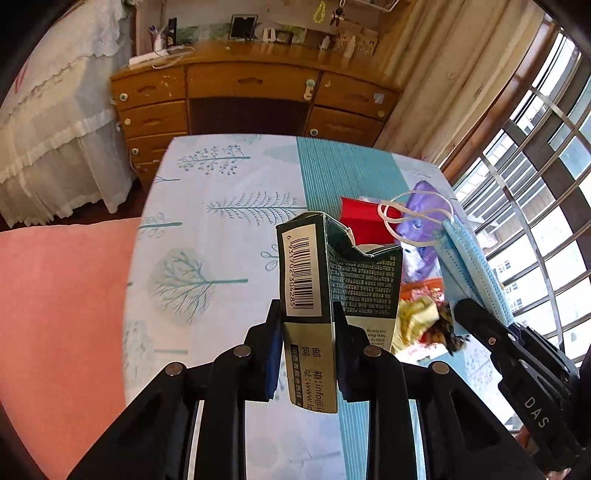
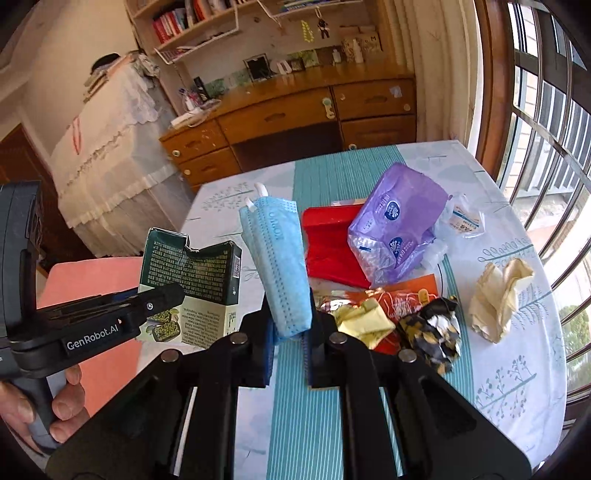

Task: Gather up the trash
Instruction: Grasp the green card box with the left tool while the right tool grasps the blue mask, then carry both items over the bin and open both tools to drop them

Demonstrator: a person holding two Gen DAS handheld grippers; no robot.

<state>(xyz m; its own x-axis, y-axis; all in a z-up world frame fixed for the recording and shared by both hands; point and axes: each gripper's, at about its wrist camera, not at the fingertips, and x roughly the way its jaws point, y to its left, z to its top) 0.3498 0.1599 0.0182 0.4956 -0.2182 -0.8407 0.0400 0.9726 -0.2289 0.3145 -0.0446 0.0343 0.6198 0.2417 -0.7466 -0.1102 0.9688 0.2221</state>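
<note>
Where tree-print tablecloth (image 2: 517,369) covers table, wood desk (image 2: 280,118) behind.

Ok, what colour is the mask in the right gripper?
Light blue face mask with white ear loops, clearest in the right wrist view.

Wooden desk (image 1: 255,96) behind the table (image 1: 221,229), barred window (image 2: 546,122) daylit.

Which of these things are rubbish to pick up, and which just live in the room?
Rubbish:
green box, in the left gripper
blue face mask, in the right gripper
purple tissue pack
crumpled cream paper
black-and-gold wrapper

Room things:
wooden desk
photo frame
curtains
</note>
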